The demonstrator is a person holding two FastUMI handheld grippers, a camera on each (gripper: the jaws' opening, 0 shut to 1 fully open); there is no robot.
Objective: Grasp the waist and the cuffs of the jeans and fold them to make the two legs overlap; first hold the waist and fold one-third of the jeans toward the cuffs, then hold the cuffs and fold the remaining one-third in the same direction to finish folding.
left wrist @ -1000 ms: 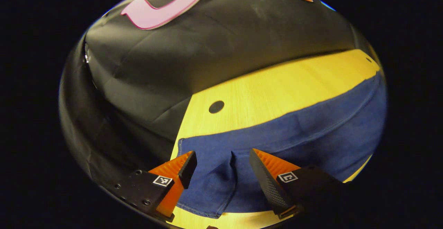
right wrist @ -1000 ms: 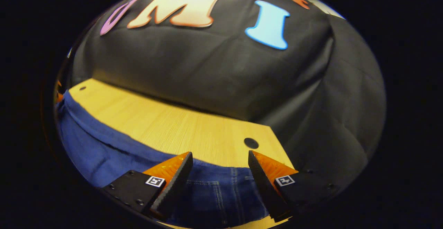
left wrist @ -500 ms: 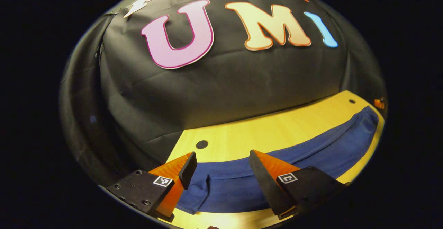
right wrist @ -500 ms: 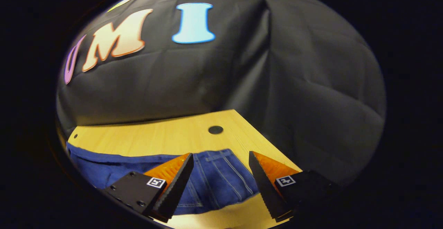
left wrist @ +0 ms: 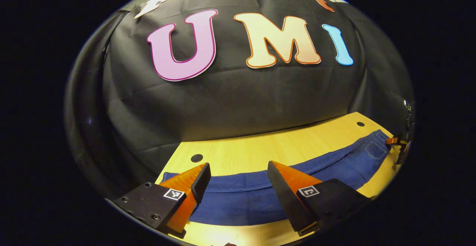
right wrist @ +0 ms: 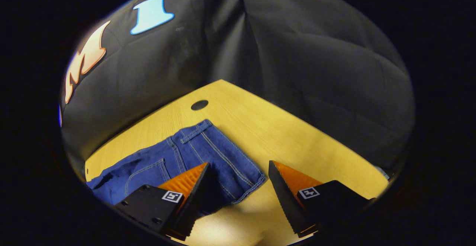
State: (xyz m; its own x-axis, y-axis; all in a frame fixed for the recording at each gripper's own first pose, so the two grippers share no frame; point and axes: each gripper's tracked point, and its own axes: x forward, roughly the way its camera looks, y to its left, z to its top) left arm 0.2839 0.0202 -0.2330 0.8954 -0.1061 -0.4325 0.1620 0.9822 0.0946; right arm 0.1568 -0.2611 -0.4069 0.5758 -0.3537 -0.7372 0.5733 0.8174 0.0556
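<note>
Two views share one wooden table (left wrist: 260,149): the left gripper view takes in the jeans (left wrist: 253,197) lying flat along its near edge, while the right gripper view gives the stitched waist (right wrist: 219,153) near the table's corner hole (right wrist: 199,105). Left gripper (left wrist: 238,181) and right gripper (right wrist: 238,181) both hover above the denim, fingers spread apart.

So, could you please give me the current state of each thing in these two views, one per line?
jeans: lying flat on the table, legs overlapped in one long strip, not yet folded in thirds.
left tongs: open, above the leg end, holding nothing.
right tongs: open, over the waist end, holding nothing.
table: wooden, bearing the jeans.
</note>
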